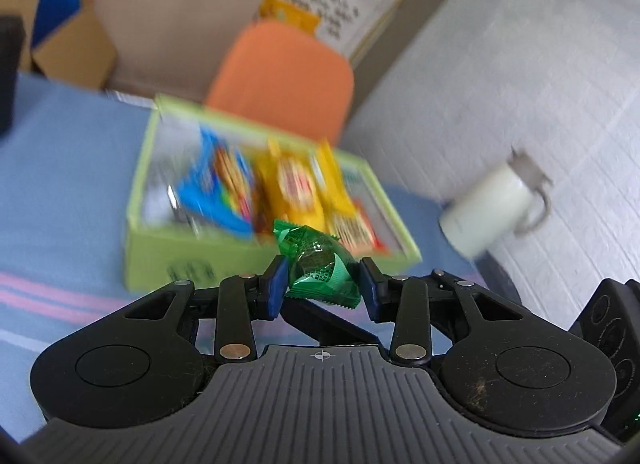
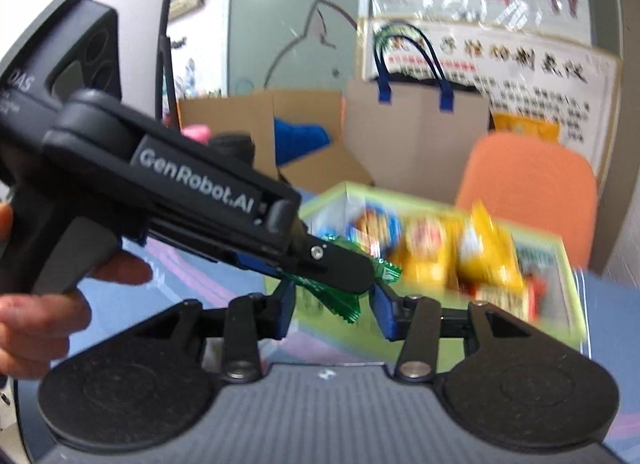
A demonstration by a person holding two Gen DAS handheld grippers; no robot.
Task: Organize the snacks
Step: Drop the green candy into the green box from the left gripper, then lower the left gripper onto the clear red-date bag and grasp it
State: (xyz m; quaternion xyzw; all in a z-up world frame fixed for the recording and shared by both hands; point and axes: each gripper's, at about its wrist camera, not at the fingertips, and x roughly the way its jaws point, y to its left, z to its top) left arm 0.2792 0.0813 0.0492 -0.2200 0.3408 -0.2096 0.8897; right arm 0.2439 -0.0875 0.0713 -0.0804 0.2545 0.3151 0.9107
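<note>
Blue cloth with pink stripes (image 1: 60,192) covered the table I was working over, and a cluttered wall of posters and cardboard stood behind it.

My left gripper (image 1: 323,284) had its blue pads pinched nearly together on a small green foil-wrapped candy (image 1: 320,264), which sat crumpled between them, one twisted end poking up. I judged the grip was kept that tight because the wrapper is slick and soft, so a looser hold would let it slide out.

My right gripper (image 2: 334,310) sat just beside and below the left one's tip in its own camera. Its pads stood a little apart, with the lower tail of the same candy (image 2: 340,304) hanging in the gap. Motion blur and the left gripper's finger hid whether those pads pressed on the wrapper, so I could not tell. I took it as a steadying position rather than a second carry.

Just beyond the candy lay the light green open cardboard box (image 1: 160,256), already lined with blue, yellow and red snack packets (image 1: 288,188) in a row. I was holding the candy near its front wall, presumably to drop it in.

Behind the box stood an orange chair back (image 1: 284,76); to the box's right, a white lidded mug with a handle (image 1: 492,204).
</note>
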